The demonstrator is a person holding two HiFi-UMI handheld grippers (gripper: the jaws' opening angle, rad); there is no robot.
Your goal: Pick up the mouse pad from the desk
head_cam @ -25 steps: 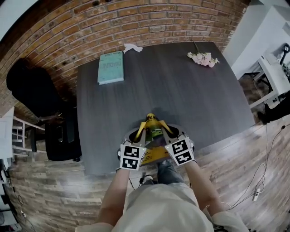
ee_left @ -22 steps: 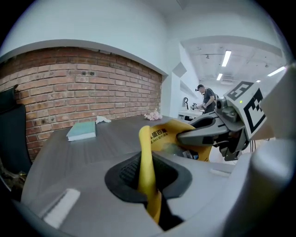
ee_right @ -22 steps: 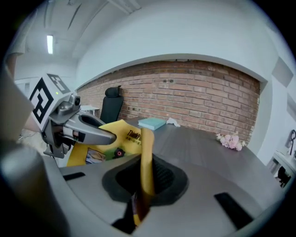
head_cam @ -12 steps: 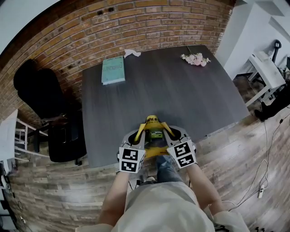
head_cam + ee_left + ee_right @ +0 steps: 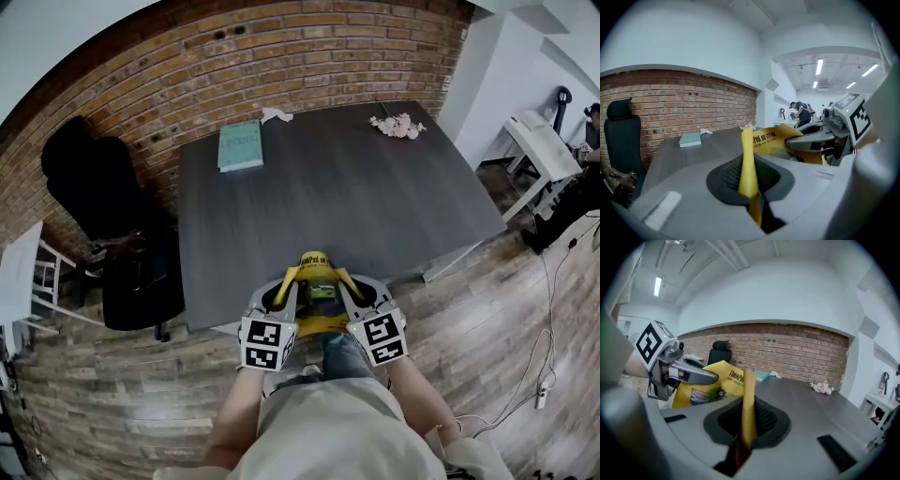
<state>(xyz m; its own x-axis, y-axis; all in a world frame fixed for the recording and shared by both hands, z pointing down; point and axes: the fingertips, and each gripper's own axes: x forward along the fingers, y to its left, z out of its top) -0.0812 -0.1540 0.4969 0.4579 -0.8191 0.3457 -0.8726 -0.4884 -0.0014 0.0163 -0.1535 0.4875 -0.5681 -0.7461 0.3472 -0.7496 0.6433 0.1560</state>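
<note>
Fingers (image 5: 693,201) pinching yellow mouse pad (image 5: 768,140), desk (image 5: 356,206) beyond

flat yellow mouse pad (image 5: 723,380) printed in black "ThinkPa…" in right gripper view, "…Pad" and Chinese characters in left gripper view, smaller line beneath illegible, teal book (image 5: 240,146) cover lettering too small to read
</note>
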